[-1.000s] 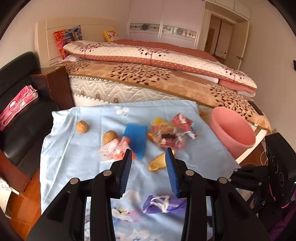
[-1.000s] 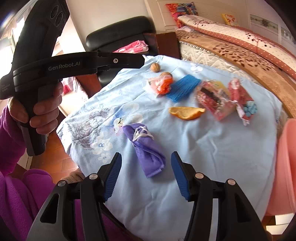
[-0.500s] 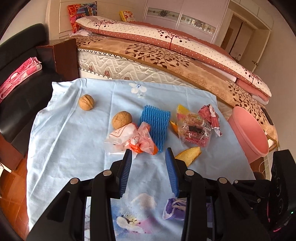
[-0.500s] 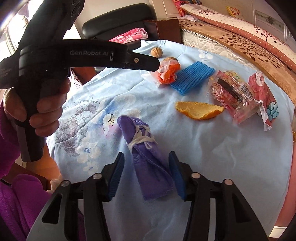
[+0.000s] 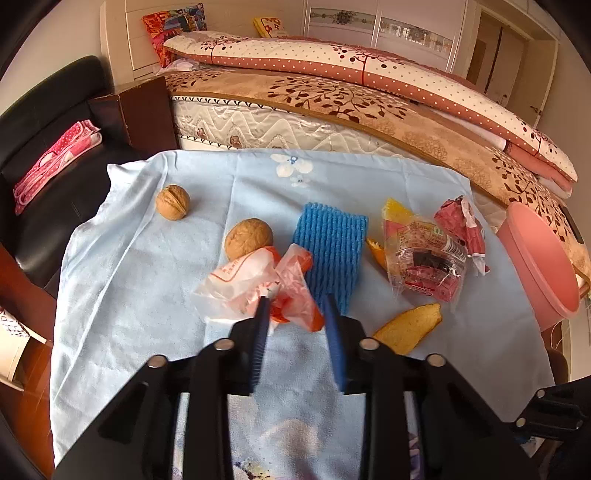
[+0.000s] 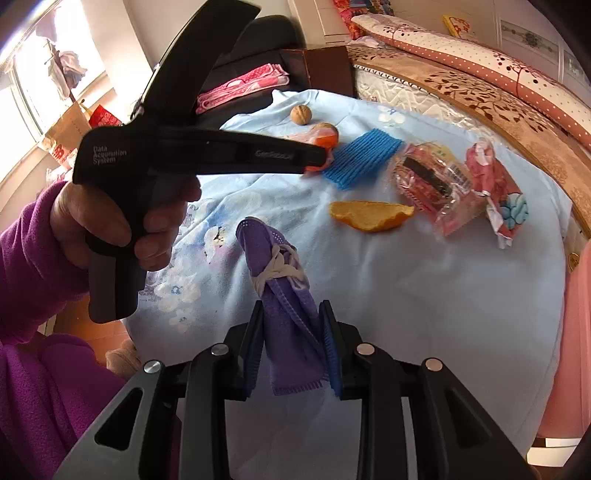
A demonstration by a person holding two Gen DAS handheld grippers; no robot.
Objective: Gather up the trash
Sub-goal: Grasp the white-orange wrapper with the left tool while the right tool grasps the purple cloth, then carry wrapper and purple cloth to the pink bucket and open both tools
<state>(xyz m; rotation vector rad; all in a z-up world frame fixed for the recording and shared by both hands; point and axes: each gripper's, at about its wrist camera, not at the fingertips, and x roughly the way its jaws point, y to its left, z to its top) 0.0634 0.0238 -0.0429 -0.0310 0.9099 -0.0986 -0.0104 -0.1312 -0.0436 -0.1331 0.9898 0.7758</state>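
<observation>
Purple mask [image 6: 291, 325] pinched in right hand-held gripper [image 6: 291, 314].

Bed [image 5: 332, 110] with folded quilt [image 5: 351, 70] and two cushions at the headboard, black sofa [image 5: 48, 122] bearing a pink cloth [image 5: 55, 162], brown nightstand [image 5: 144, 110] between sofa and bed, white wardrobe [image 5: 388, 26] behind, window [image 6: 33, 85] at far left.
</observation>
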